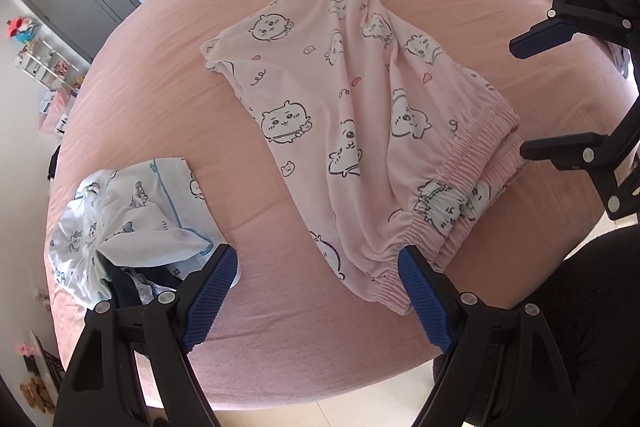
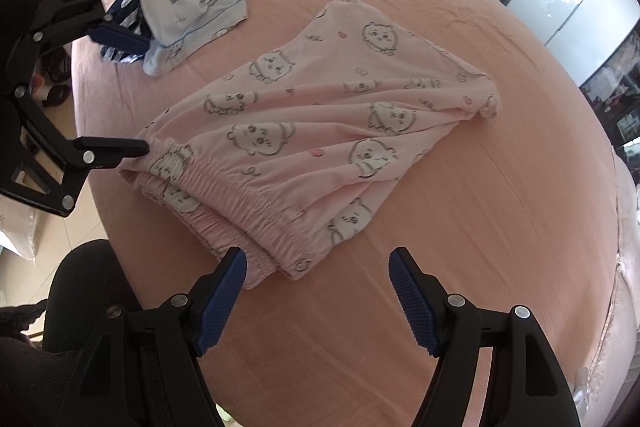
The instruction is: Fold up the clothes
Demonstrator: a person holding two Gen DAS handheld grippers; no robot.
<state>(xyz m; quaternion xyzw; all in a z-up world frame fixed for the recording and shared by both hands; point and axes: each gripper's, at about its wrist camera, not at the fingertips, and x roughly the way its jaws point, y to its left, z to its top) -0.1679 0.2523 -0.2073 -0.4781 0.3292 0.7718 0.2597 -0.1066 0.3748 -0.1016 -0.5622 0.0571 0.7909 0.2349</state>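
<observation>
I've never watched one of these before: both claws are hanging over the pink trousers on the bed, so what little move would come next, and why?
Probably lower both onto the elastic waistband and pinch it. The left gripper and right gripper are open and empty, each at one end of the waistband, while the pink trousers lie rumpled on the bed, not neatly folded.

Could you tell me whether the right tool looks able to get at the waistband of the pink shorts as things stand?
Probably yes: the right tool is open just short of the waistband of the pink shorts, with only bare bedsheet between them.
</observation>
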